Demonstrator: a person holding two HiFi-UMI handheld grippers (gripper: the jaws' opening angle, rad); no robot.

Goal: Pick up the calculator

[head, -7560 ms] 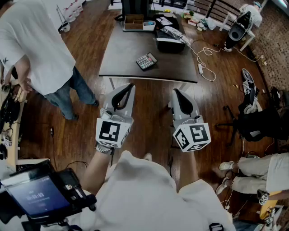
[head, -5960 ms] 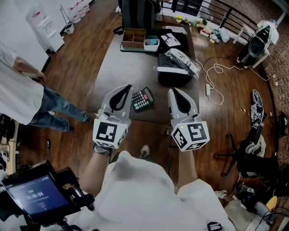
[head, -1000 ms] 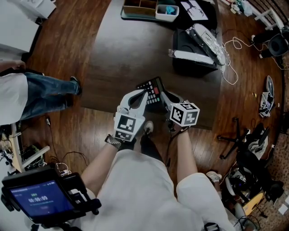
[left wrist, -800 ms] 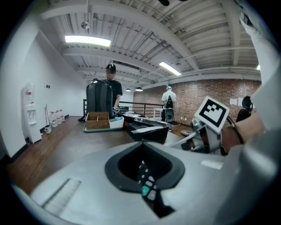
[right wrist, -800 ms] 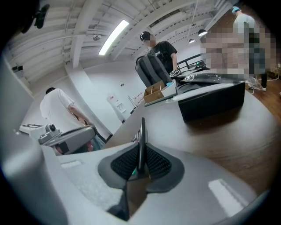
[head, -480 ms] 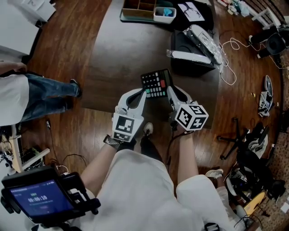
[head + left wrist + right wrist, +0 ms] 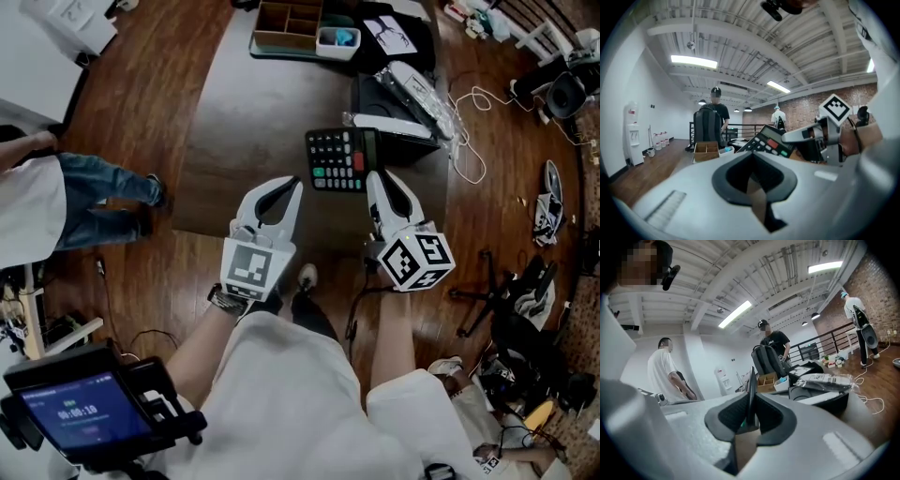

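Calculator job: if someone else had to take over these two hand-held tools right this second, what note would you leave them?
Right tool: shut on the calculator, pinching it by one edge, keys facing up.
Left tool: shut, with nothing between its jaws, held level beside the calculator.
Calculator: in the air above the dark table, clear of its top.
Done: the pick-up.
Left: nothing for the task itself. Keep the grip firm, since only one edge is pinched and it might tip.
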